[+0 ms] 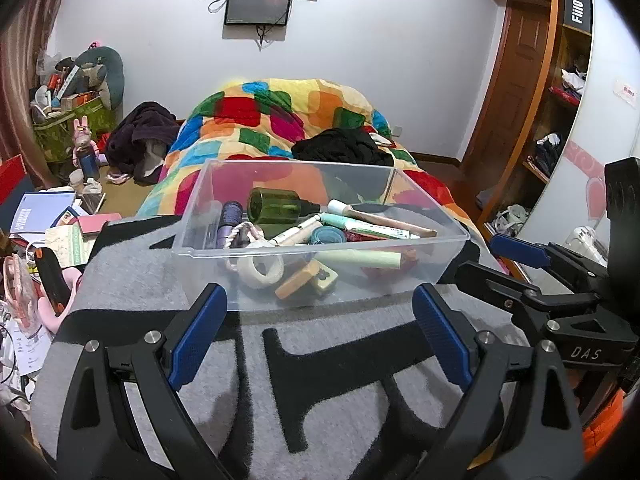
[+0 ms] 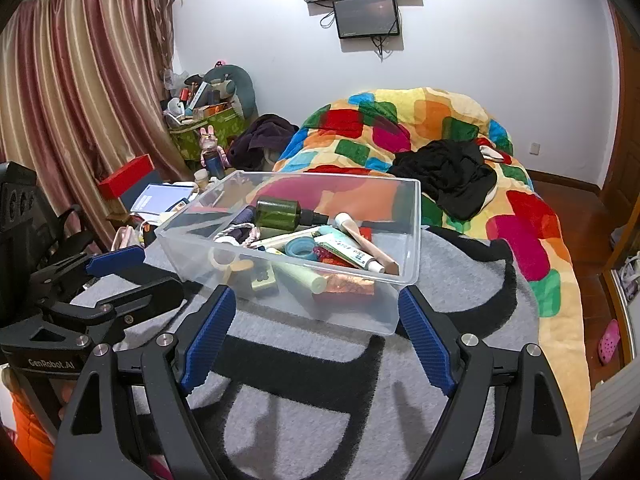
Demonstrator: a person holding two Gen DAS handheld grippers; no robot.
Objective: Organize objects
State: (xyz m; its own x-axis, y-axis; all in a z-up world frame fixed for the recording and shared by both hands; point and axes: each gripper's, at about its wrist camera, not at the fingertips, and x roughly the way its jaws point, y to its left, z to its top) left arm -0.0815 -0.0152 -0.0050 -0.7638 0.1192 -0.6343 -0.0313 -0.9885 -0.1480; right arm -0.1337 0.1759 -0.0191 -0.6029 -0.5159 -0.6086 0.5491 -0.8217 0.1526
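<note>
A clear plastic bin stands on a grey and black blanket. It holds a green bottle, a tape ring, tubes, pens and other small items. It also shows in the right wrist view, with the green bottle inside. My left gripper is open and empty, just in front of the bin's near wall. My right gripper is open and empty, in front of the bin's near corner. Each gripper shows in the other's view: the right one, the left one.
A colourful patchwork duvet with black clothes lies behind the bin. Papers and clutter sit to the left, a wooden wardrobe to the right, striped curtains at far left.
</note>
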